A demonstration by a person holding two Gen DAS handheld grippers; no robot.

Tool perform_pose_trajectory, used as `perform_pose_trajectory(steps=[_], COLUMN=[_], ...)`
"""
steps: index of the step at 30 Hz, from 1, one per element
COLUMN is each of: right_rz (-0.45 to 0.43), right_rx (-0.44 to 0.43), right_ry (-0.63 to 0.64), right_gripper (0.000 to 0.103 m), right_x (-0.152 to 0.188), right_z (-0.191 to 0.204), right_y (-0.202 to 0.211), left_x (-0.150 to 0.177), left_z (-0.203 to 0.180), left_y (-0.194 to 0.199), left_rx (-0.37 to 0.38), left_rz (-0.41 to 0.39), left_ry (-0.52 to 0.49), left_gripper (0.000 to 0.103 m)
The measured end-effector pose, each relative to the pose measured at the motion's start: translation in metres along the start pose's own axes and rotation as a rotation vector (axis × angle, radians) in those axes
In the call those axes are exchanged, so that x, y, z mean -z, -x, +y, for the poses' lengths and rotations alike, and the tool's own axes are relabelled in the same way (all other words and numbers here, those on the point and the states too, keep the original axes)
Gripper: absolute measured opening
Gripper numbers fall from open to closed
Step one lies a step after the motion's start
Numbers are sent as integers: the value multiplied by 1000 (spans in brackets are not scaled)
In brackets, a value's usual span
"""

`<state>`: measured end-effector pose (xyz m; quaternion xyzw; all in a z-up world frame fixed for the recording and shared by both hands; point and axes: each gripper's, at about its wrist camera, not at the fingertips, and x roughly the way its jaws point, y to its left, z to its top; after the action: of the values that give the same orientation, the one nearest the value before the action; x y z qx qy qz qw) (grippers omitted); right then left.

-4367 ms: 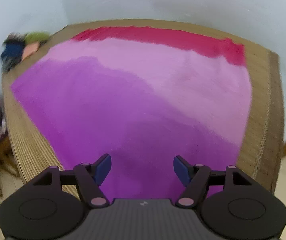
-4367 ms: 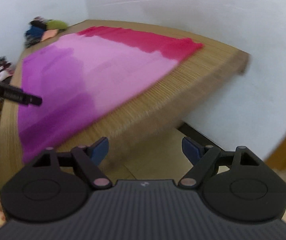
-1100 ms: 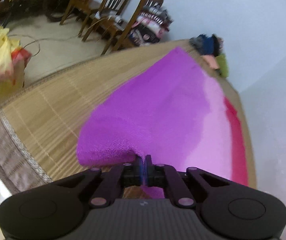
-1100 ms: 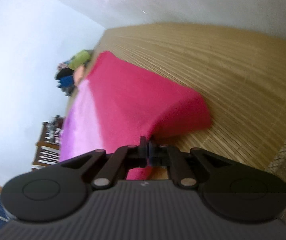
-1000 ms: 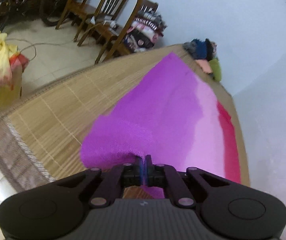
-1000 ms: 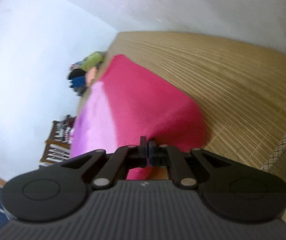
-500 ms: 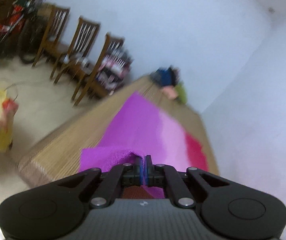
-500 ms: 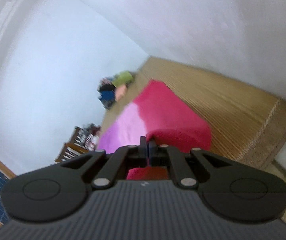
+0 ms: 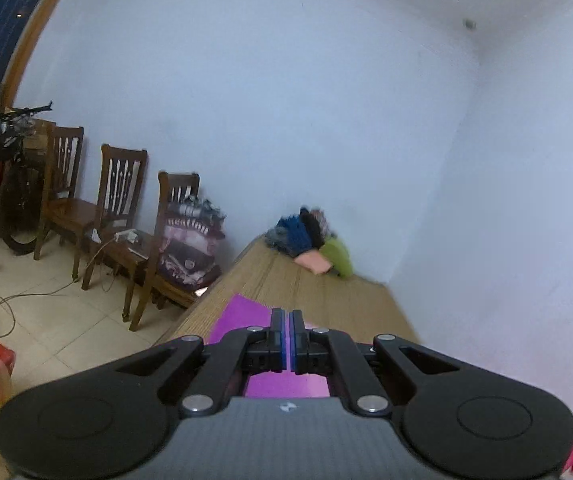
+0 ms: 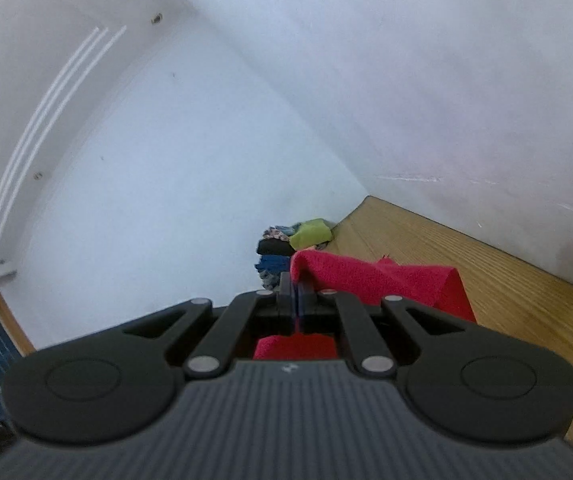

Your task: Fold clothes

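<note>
Cloth (image 10: 386, 280), purple at one end and red at the other, hangs lifted between my two grippers above the bamboo-matted bed (image 9: 326, 292). My left gripper (image 9: 287, 320) has its fingers clamped on the purple edge, and my right gripper (image 10: 296, 288) has its fingers pinched shut on the red edge. Folded clothes (image 9: 310, 240) sit piled in the bed's far corner.

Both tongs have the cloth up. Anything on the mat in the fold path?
Nothing visible. The bamboo mat ahead of the cloth is bare up to the clothes pile in the far corner. The mat directly below the tongs is hidden.
</note>
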<state>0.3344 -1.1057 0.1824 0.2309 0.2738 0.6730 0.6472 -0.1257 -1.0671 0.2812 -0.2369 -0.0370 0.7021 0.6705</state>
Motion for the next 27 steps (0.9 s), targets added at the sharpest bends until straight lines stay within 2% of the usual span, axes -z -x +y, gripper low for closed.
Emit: perform_pose_trajectory(steps=[4, 7, 9, 11, 13, 16, 18, 21, 27], right_rz=[83, 175, 240, 289, 327, 331, 326, 336, 347], right_rx=[18, 90, 148, 178, 195, 189, 168, 154, 145], right_ry=[38, 62, 61, 59, 53, 55, 48, 65, 115], right_gripper=[5, 5, 5, 5, 5, 5, 5, 5, 5], right_x=[4, 20, 35, 51, 65, 72, 72, 73, 80], right_z=[-17, -40, -57, -68, -75, -74, -72, -69, -62], right_y=[-80, -140, -174, -195, -205, -198, -186, -163, -123], left_x=[21, 46, 64, 85, 109, 141, 154, 160, 172], left_z=[5, 12, 18, 22, 26, 34, 47, 59, 69], left_y=[-86, -136, -152, -151, -140, -119, -100, -93, -112], left_rx=[-32, -49, -26, -6, -7, -46, -38, -66, -33], left_rz=[173, 342, 441, 519, 582, 650, 673, 679, 673], left_ry=[-8, -43, -69, -122, -196, -284, -275, -255, -223], left_gripper=[2, 4, 7, 11, 25, 39, 46, 46, 53])
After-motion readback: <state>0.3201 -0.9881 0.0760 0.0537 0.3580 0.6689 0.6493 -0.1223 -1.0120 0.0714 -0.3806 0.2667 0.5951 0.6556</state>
